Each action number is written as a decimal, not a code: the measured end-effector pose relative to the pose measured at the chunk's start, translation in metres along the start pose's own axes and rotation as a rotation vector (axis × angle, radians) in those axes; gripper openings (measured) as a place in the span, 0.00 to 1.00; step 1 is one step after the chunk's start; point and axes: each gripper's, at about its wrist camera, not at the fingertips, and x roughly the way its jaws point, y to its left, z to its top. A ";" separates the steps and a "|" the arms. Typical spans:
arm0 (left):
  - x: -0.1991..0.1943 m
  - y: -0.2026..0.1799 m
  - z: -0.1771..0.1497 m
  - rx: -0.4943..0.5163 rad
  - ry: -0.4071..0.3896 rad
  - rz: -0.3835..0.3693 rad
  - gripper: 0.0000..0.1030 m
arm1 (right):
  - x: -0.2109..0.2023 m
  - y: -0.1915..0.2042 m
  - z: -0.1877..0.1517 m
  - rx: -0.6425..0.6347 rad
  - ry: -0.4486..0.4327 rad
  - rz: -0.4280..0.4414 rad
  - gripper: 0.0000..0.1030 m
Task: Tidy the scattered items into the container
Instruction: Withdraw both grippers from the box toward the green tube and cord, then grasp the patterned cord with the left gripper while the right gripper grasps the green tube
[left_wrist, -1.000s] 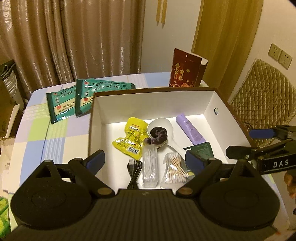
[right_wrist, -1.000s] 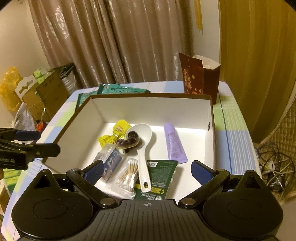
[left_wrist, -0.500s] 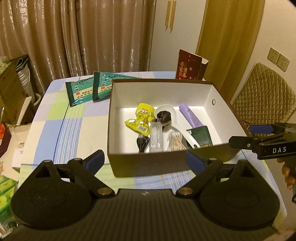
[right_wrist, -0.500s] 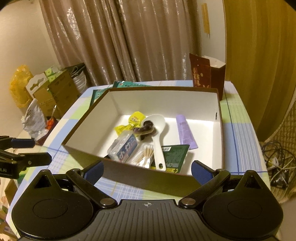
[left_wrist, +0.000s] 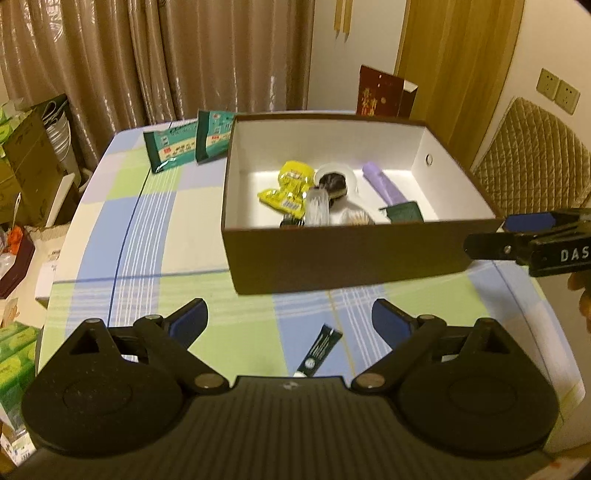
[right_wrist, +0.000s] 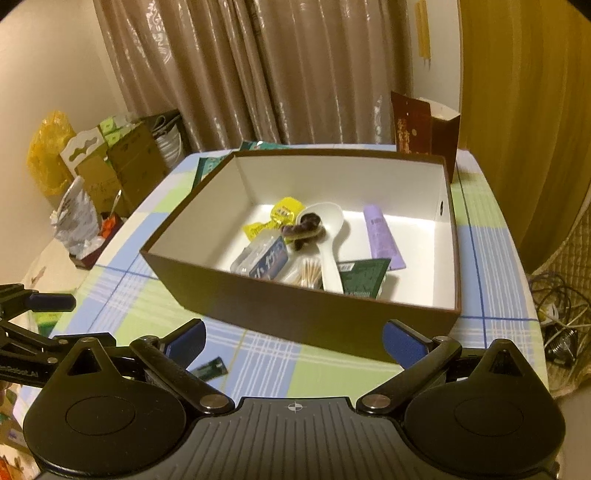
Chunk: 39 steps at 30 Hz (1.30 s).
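A brown box with a white inside (left_wrist: 332, 254) (right_wrist: 295, 314) stands on the checked tablecloth. In it lie yellow packets (left_wrist: 288, 186), a white spoon (right_wrist: 330, 254) with a dark hair tie, a purple tube (right_wrist: 380, 236), a green sachet (right_wrist: 364, 277), cotton swabs and a clear case. A small dark green tube (left_wrist: 319, 349) (right_wrist: 210, 369) lies on the cloth in front of the box. My left gripper (left_wrist: 290, 321) is open and empty above that tube. My right gripper (right_wrist: 293, 338) is open and empty in front of the box.
Two green packets (left_wrist: 184, 146) lie at the table's far left beside the box. A dark red carton (left_wrist: 382, 96) stands behind the box. Cardboard boxes and bags (right_wrist: 110, 166) crowd the floor to the left. A quilted chair (left_wrist: 532, 155) stands on the right.
Both grippers have pulled back and away from over the box. The near wall of the box and the small green tube on the cloth have come into view.
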 end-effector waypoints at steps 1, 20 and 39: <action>0.001 0.000 -0.003 -0.001 0.008 0.004 0.91 | 0.000 0.000 -0.002 -0.003 0.005 -0.001 0.97; 0.023 -0.004 -0.057 0.123 0.104 -0.044 0.87 | 0.026 -0.001 -0.071 -0.019 0.210 0.000 0.98; 0.079 -0.013 -0.074 0.361 0.215 -0.109 0.43 | 0.038 -0.005 -0.096 0.011 0.294 -0.020 0.98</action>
